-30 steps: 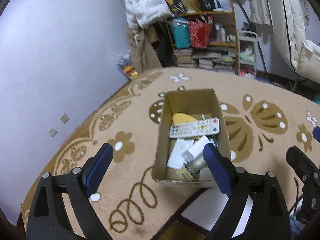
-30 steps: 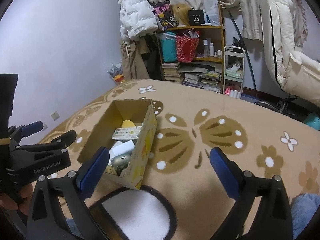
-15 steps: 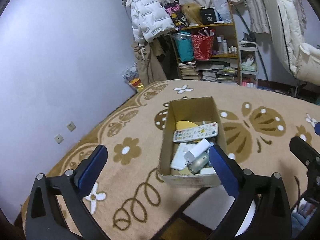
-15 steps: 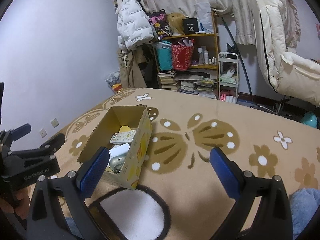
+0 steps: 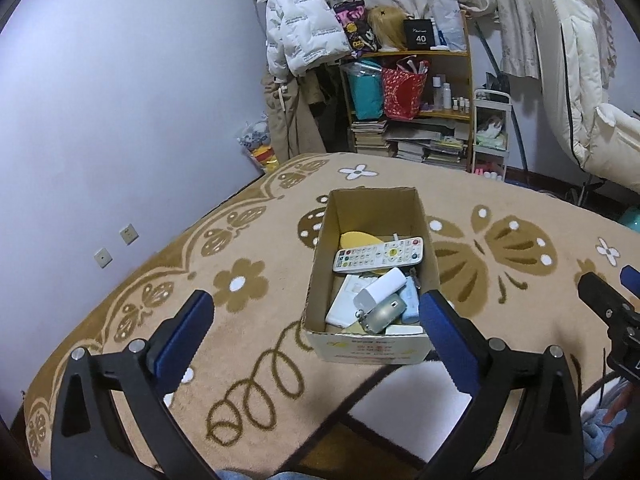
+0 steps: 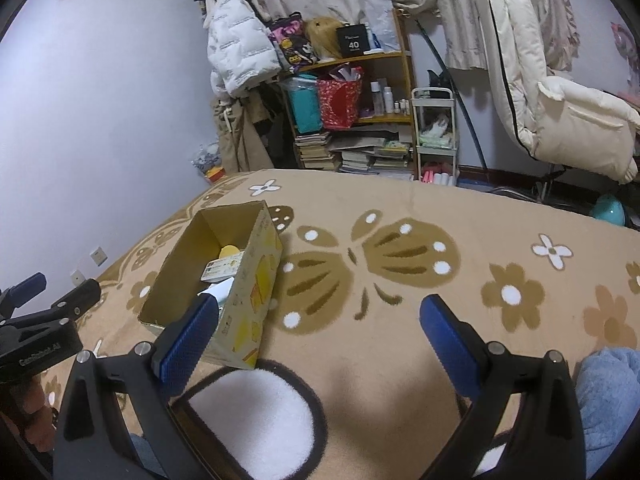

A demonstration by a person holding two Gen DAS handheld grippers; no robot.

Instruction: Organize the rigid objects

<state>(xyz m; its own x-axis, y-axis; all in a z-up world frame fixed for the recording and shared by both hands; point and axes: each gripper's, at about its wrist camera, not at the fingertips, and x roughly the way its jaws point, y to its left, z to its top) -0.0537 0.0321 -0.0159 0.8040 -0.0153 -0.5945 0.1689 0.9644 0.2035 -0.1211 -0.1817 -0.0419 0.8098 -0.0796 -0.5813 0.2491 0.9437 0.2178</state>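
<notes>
An open cardboard box (image 5: 370, 350) stands on the patterned blanket. In it lie a white remote (image 5: 378, 255), a yellow disc (image 5: 354, 238), a white block (image 5: 380, 290), a silver gadget (image 5: 384, 312) and a flat white case (image 5: 346, 300). My left gripper (image 5: 314, 298) hangs open just short of the box's near end, with nothing between its blue pads. The right gripper (image 6: 319, 300) is open too, to the right of the box (image 6: 256, 280), over bare blanket. Each gripper shows at the edge of the other's view: the left gripper (image 6: 40, 308), the right gripper (image 5: 608, 304).
The beige blanket (image 6: 400, 208) covers a bed that ends at the lilac wall (image 5: 120, 120) on the left. A cluttered bookshelf (image 6: 352, 120) and hanging coats stand beyond the far edge. A white round patch (image 6: 256, 412) lies near me, and blue cloth (image 6: 608, 392) at the lower right.
The left gripper drew back from the box and its jaws spread a little wider. The box now looks smaller and farther off in both views.
</notes>
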